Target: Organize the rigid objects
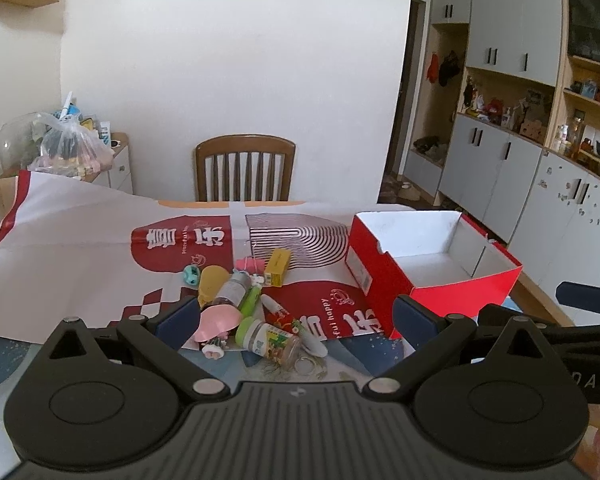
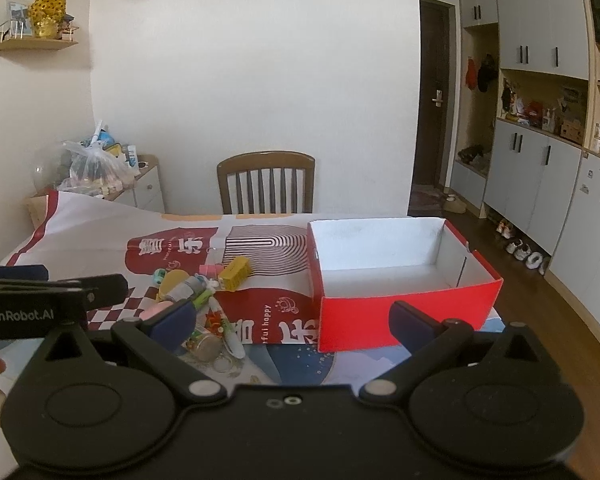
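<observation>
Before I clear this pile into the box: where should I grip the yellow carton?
Grip the yellow carton across its two long side faces, coming from above with the left gripper. It lies flat at the pile's far edge, its top and sides exposed.

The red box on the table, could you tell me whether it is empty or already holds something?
Empty: the red box is open-topped, its white floor and walls bare in both views, while the small items lie beside it.
</observation>
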